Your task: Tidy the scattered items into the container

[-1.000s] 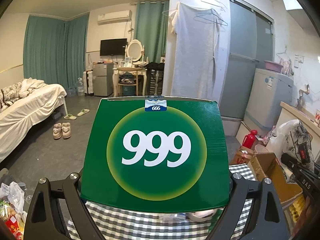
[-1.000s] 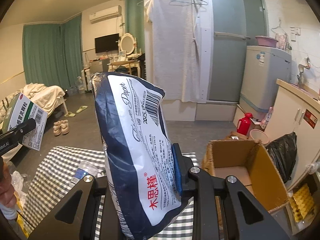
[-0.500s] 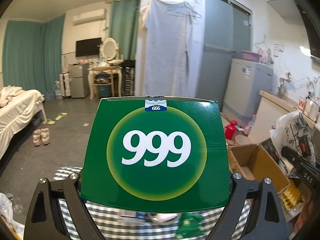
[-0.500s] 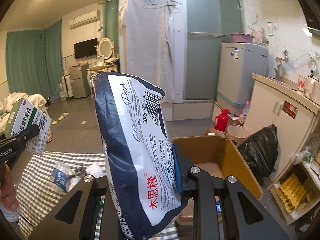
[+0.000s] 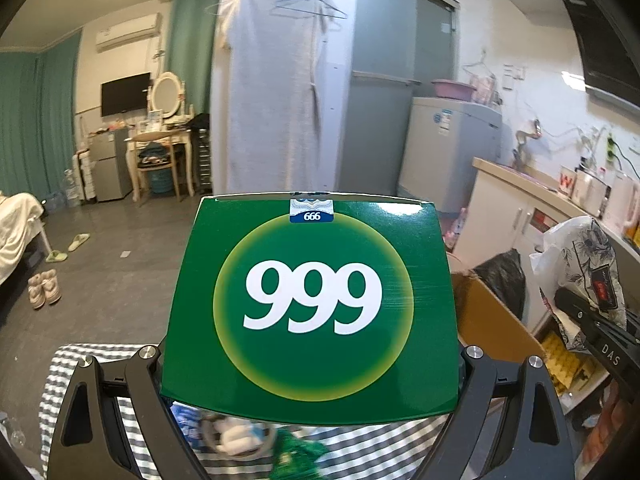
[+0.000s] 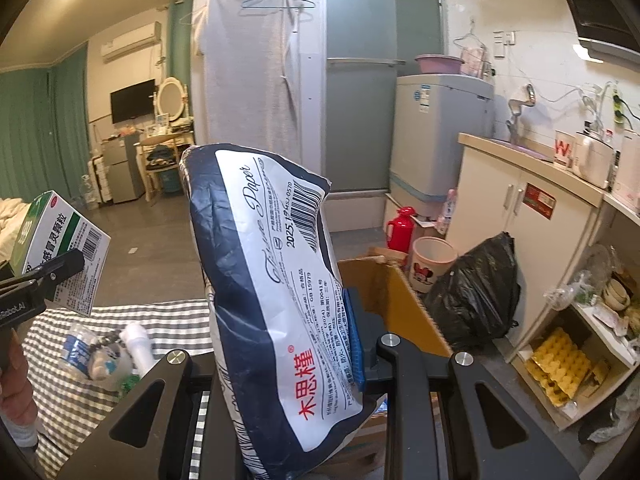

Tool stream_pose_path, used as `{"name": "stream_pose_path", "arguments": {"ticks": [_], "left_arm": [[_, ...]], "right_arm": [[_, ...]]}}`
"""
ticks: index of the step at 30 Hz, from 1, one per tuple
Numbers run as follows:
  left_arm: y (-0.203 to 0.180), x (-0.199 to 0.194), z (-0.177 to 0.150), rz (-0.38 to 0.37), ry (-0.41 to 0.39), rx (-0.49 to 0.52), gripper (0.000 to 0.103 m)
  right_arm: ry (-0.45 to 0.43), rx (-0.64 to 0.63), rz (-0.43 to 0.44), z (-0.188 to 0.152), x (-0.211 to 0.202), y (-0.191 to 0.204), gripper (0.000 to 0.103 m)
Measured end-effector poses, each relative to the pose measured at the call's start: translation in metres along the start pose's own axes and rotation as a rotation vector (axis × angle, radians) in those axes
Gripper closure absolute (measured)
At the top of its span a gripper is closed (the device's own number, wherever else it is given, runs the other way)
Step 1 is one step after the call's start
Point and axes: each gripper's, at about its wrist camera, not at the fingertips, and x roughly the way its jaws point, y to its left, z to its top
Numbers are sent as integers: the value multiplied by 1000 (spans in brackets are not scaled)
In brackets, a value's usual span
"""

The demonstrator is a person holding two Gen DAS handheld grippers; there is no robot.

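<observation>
A green carton marked 999 [image 5: 312, 300] fills the left wrist view, and my left gripper [image 5: 310, 354] is shut on its sides. The right wrist view shows that carton [image 6: 60, 248] and the left gripper [image 6: 48, 276] at the left edge. My right gripper [image 6: 284, 348] is shut on a blue-and-white pack of tissue paper [image 6: 272, 280], held upright. An open cardboard box [image 6: 396, 296] stands on the floor just beyond the pack, right of the checked tablecloth [image 6: 72, 404]. It appears as a brown box [image 5: 488, 320] right of the carton. A small water bottle [image 6: 76, 350] and other bits lie on the cloth.
A black rubbish bag [image 6: 476, 292], a red flask [image 6: 402, 228] and a small bin [image 6: 432, 258] stand behind the cardboard box. A cream cabinet [image 6: 520, 216] and washing machine [image 6: 440, 136] line the right wall. Yellow egg trays [image 6: 560, 360] sit on a low shelf.
Both views have swung to the right: the bed has slid off to the left and the cardboard box and kitchen cabinet have come further in. Both grips are unchanged.
</observation>
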Motion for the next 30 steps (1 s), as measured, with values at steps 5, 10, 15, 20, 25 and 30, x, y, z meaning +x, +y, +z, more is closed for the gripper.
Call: {"name": "stream_pose_path", "arguments": {"ticks": [5, 10, 15, 20, 25, 30], "left_arm": [[-28, 9, 4, -46, 0, 29, 10], [-56, 19, 3, -71, 7, 68, 10], [-80, 30, -1, -94, 28, 95, 10], [-99, 45, -2, -119, 51, 115, 10], [-113, 60, -8, -144, 84, 126, 10], [-123, 73, -13, -166, 108, 136, 10]], "right_arm": [[5, 15, -34, 0, 1, -20, 80], [15, 24, -78, -4, 4, -38, 80], [36, 44, -93, -10, 11, -55, 80], [60, 54, -108, -13, 19, -69, 80], [79, 67, -114, -19, 25, -80, 80], [99, 73, -111, -21, 34, -86, 80]]}}
